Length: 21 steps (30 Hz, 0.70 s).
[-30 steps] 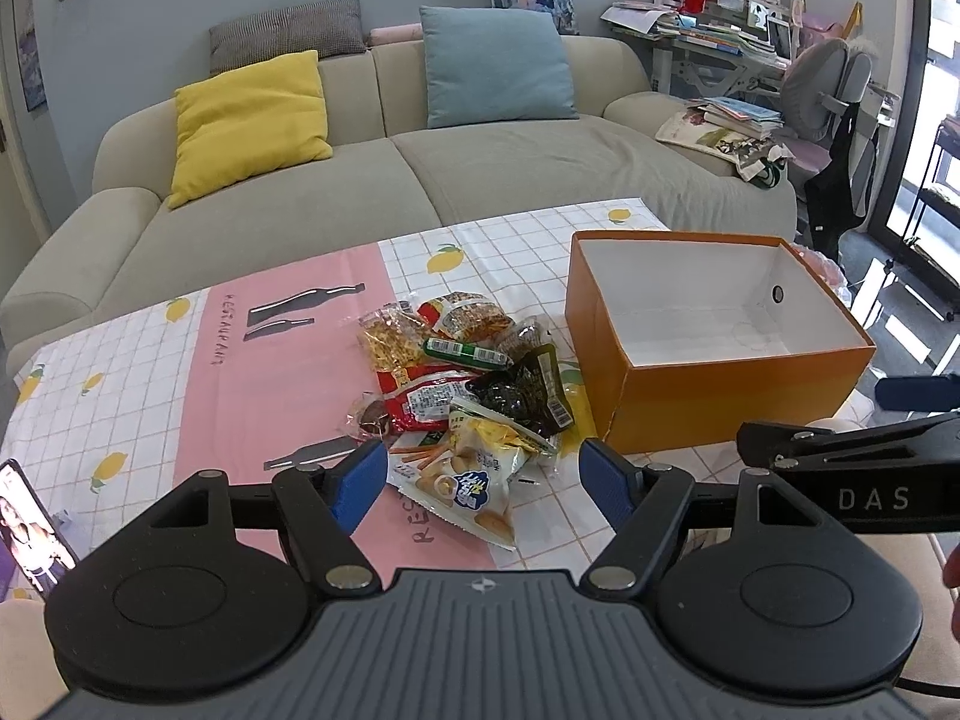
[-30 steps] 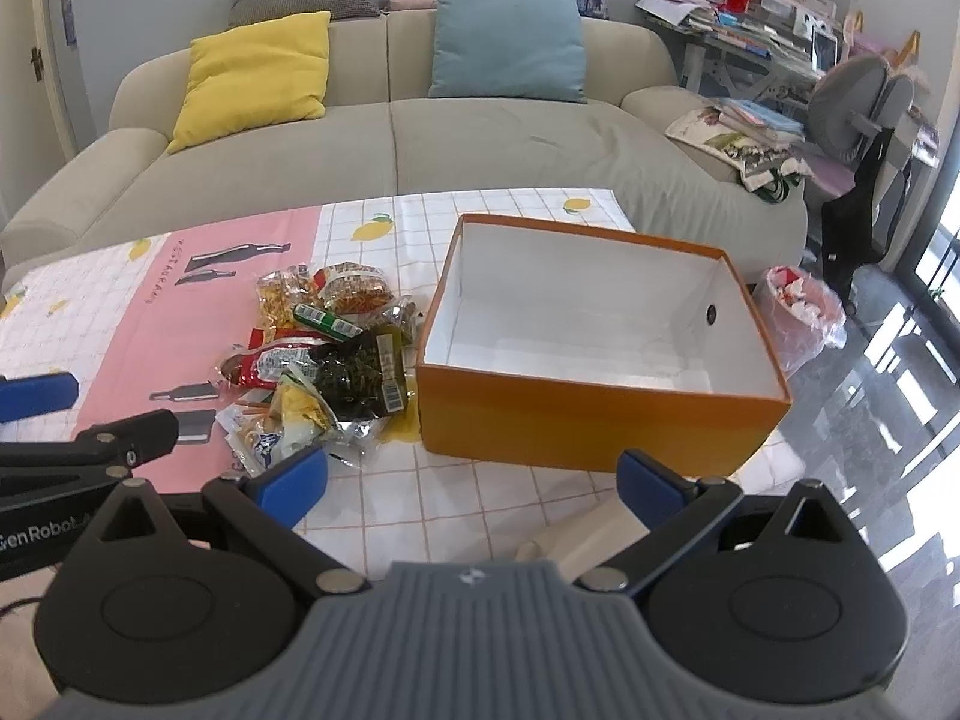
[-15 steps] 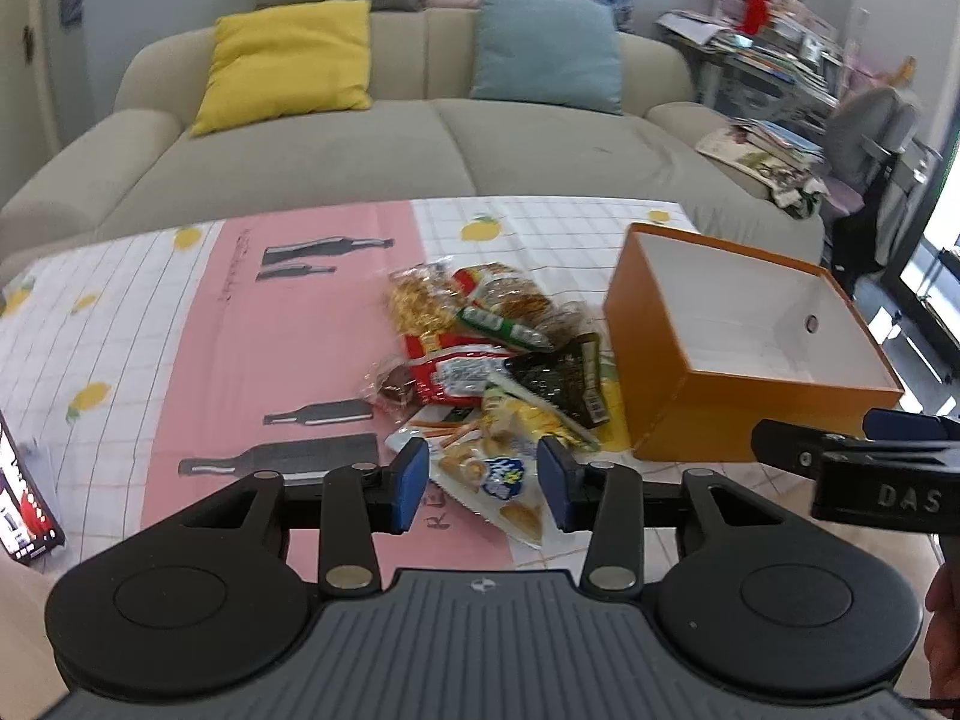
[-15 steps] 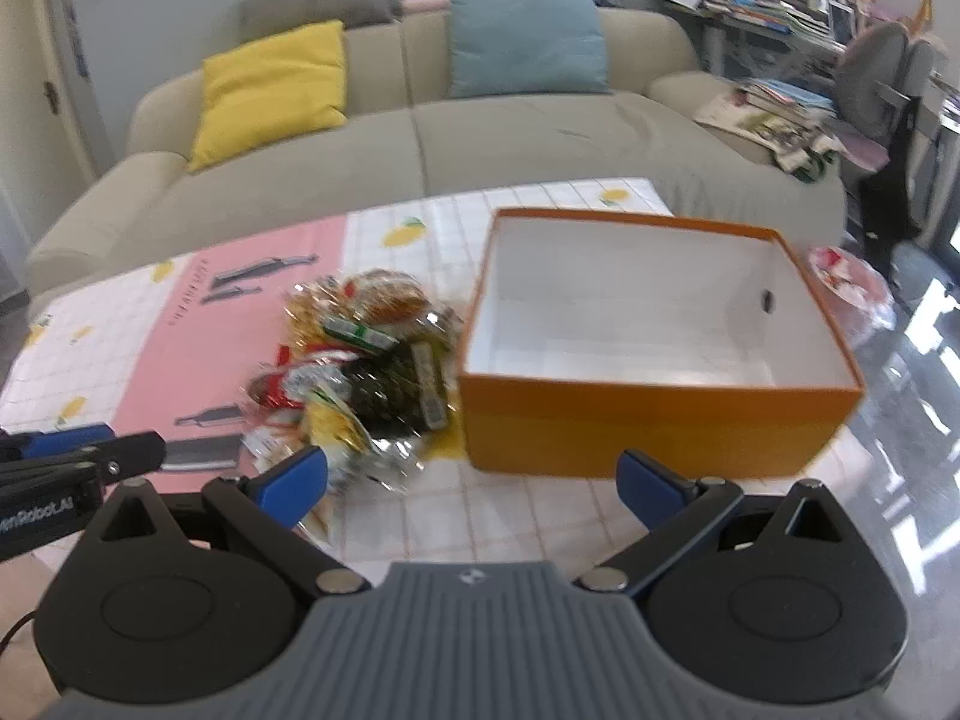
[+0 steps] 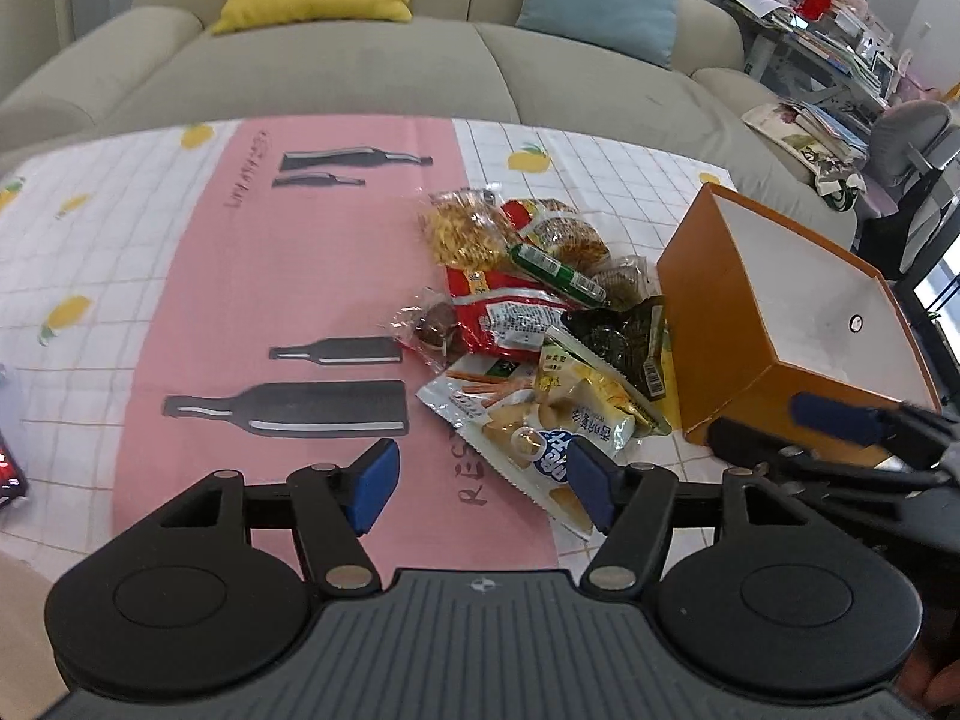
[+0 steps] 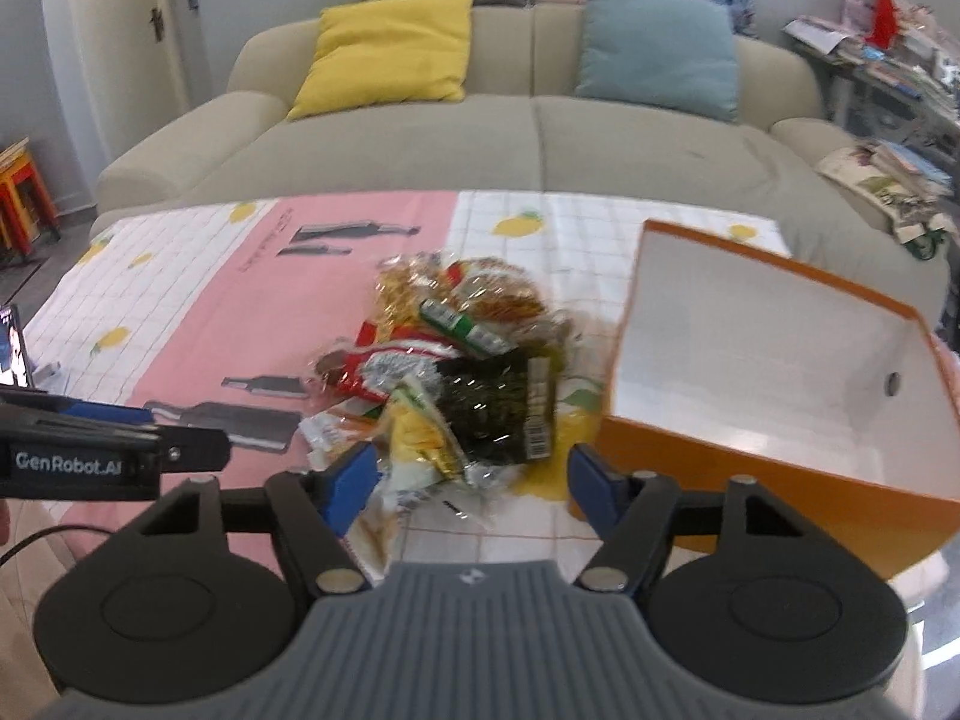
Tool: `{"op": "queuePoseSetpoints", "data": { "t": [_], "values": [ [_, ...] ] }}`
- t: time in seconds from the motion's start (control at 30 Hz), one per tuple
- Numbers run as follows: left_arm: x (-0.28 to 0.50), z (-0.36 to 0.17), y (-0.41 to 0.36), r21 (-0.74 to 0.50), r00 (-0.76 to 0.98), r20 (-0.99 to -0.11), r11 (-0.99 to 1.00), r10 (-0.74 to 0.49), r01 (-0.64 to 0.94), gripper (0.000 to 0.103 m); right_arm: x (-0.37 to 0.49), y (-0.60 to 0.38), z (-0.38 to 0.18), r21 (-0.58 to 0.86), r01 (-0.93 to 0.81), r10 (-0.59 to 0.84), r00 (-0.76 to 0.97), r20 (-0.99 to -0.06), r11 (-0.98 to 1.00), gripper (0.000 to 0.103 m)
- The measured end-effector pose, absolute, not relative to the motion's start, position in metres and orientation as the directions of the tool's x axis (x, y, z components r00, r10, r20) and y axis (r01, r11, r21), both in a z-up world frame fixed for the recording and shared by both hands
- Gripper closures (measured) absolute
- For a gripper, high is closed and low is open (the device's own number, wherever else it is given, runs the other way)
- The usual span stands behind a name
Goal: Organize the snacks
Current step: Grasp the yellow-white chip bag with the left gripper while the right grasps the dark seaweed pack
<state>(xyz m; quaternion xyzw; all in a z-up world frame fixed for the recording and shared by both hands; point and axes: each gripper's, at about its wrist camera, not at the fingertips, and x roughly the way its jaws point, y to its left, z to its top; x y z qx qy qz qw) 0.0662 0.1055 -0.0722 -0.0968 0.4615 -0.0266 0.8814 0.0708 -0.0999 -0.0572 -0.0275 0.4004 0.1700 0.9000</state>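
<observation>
A heap of snack packets (image 5: 528, 324) lies on the tablecloth, also seen in the right wrist view (image 6: 456, 372). An open orange box (image 5: 774, 324) with a white inside stands right of the heap, empty; it also shows in the right wrist view (image 6: 774, 360). My left gripper (image 5: 480, 483) is open and empty, low over the cloth at the near edge of the heap, its right fingertip over a white biscuit packet (image 5: 540, 438). My right gripper (image 6: 471, 483) is open and empty, just before a yellow packet (image 6: 420, 432) and a dark seaweed packet (image 6: 498, 402).
The table (image 5: 180, 300) has a pink and white chequered cloth. A phone (image 6: 12, 348) lies at its left edge. A beige sofa (image 6: 480, 138) with yellow and blue cushions stands behind. A cluttered desk and chair (image 5: 870, 108) are at the right.
Both grippers moved forward and down toward the snack heap. The right gripper swung left from the box to the heap and its jaws narrowed. The left gripper's jaws narrowed, then widened again.
</observation>
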Motion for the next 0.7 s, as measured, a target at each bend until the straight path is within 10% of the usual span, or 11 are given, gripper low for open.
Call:
{"op": "queuePoseSetpoints", "data": {
  "t": [0.23, 0.7],
  "values": [
    [0.088, -0.096, 0.092, -0.189, 0.508, -0.837, 0.979, -0.203, 0.078, 0.022, 0.091, -0.097, -0.092, 0.070, -0.312, 0.237, 0.538, -0.809, 0.947, 0.068],
    [0.114, -0.129, 0.054, -0.125, 0.430, -0.865, 0.941, -0.259, 0.315, 0.015, 0.117, -0.117, -0.122, 0.123, -0.207, 0.209, 0.468, -0.859, 0.971, 0.071]
  ]
}}
